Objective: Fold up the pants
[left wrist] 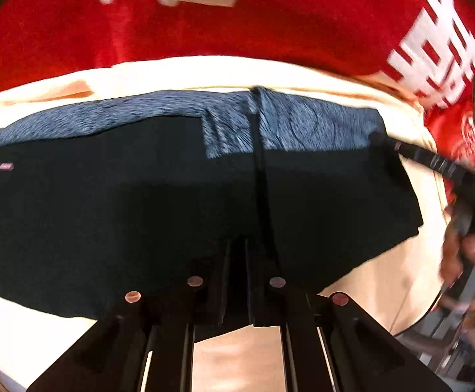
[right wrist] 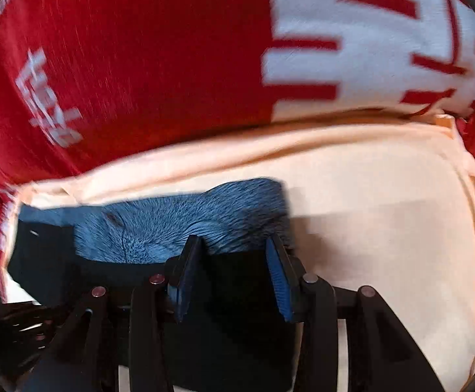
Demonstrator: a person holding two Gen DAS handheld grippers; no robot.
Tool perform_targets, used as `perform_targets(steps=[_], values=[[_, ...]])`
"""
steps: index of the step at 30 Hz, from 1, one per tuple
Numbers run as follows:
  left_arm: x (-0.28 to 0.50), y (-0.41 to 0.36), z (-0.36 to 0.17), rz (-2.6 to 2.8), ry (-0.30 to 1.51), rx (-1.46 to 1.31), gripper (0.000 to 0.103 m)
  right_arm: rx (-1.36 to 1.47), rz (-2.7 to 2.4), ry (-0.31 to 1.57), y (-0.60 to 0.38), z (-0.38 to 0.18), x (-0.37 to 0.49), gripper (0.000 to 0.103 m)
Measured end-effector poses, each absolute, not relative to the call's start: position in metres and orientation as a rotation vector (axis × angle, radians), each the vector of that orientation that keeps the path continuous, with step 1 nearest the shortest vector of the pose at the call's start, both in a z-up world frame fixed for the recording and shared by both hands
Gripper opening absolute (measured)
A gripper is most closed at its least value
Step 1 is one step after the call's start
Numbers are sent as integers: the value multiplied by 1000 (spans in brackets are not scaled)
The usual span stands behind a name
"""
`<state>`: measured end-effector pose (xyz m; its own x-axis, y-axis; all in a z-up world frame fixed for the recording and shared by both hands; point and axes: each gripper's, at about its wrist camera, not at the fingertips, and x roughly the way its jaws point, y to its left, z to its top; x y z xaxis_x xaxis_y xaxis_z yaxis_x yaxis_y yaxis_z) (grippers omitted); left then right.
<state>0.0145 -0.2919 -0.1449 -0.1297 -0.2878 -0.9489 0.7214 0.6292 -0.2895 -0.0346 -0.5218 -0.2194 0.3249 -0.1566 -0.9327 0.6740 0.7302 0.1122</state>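
From my feeds I can't name the room for certain. All I see is a soft work surface: a cream cloth (right wrist: 384, 228) spread over a red fabric (right wrist: 139, 65) printed with large white characters, which reads more like a draped table than bare furniture.

The left claw (left wrist: 237, 277) is matte black with 4 coppery rivets; the right claw (right wrist: 234, 277) carries blue ribbed pads (right wrist: 280, 287).
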Motion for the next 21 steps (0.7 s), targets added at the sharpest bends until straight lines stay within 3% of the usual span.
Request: perform_targets(steps=[6, 12, 21], values=[[24, -273, -143, -826, 1452, 375, 9, 291, -574, 1183, -461, -211, -25, 47], [39, -242, -139, -769, 1467, 328, 9, 321, -444, 1095, -415, -183, -32, 49], [54, -205, -147, -707, 1461, 346, 9, -148, -247, 1124, -325, -200, -13, 49]])
